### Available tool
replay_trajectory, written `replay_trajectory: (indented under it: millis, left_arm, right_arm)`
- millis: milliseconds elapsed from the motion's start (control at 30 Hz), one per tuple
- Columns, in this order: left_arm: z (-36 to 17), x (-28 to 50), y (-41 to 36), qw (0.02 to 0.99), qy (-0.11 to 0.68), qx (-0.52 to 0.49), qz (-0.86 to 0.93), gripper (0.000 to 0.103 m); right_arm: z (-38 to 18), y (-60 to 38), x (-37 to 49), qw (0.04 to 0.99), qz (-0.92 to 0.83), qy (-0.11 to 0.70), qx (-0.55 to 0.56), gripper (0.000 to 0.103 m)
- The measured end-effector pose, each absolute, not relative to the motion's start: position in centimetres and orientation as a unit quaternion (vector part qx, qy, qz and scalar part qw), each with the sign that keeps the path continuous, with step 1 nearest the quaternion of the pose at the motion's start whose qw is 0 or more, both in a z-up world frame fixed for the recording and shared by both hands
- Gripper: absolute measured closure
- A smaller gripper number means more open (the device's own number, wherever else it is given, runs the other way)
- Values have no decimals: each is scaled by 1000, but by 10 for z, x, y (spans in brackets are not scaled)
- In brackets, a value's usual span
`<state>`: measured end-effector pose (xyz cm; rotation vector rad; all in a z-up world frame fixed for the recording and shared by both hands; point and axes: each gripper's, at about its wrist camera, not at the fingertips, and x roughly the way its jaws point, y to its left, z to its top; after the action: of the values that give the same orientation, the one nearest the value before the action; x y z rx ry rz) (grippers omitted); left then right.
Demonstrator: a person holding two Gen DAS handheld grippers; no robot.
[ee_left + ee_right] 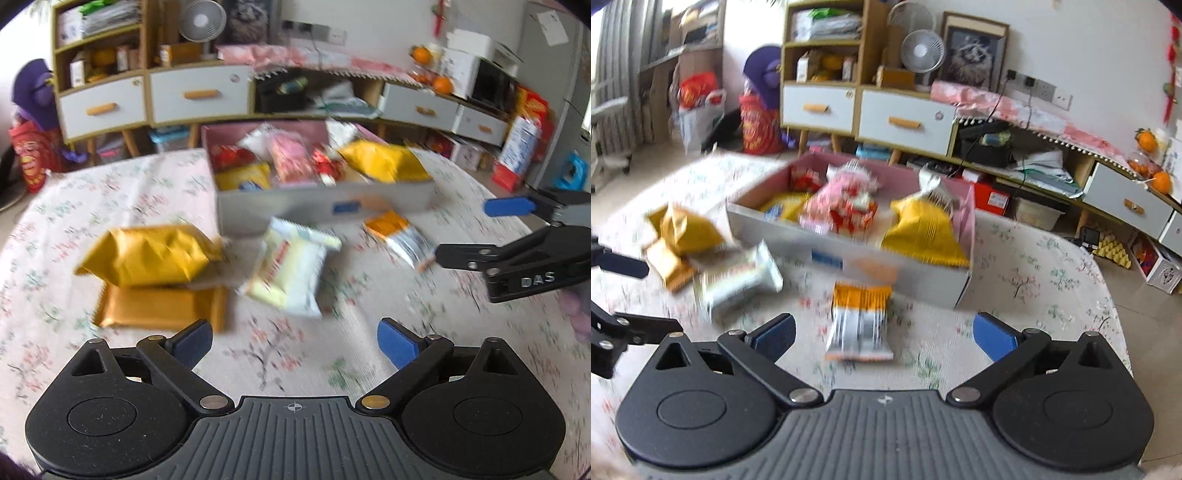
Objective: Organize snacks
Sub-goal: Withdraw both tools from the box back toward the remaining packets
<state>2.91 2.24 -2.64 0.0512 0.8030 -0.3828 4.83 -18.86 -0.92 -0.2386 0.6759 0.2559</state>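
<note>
The snack box [325,206], grey outside and pink inside, sits at the middle of the left wrist view on the counter [110,199], which is covered with a pale floral cloth. It holds a yellow bag [384,162] at its right end, a pink packet [291,158] in the middle and red packets [232,155] toward the left.

Loose snacks lie in front of it: a puffy yellow pack [147,254] resting on a flat golden packet [159,306] at centre left, a pale cream packet [291,266] in the centre, and an orange-and-silver packet [399,236] just below the box's right part. In the right wrist view that packet lies at lower centre.

The left hand-held gripper [295,345] fills the bottom of its frame, blue pads spread wide, nothing between them. The right hand-held gripper [884,334] is likewise wide apart and empty, just short of the orange-and-silver packet; it also shows at the right edge of the left view.

Behind the counter, across the upper frame, stands a sideboard with white drawers [199,96] and orange handles. A shelf unit [99,40] fills the upper left, a white fan [203,20] stands beside it, and oranges [441,83] sit upper right. The floor is pale tile [1152,306]. Both views are blurred.
</note>
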Motion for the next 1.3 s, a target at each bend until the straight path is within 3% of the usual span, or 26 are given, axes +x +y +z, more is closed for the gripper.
replay_trajectory:
  millis: [200,433,700,1300]
  left_arm:
    - [-44,28,24,886,414,8,-206,7]
    - [-49,31,21,894,387,30,-222,7]
    - [-54,45,24,906,353,43,-230,7]
    - [-58,69,20,917,327,49,-221,7]
  right_arm:
    - [-22,-185,42,918,125,345,-152,1]
    - [-30,-186,43,911,126,362,-150,1]
    - [-43,-201,51,912,124,385,-68,0]
    - [-48,-200,64,928,139,341,-48,0]
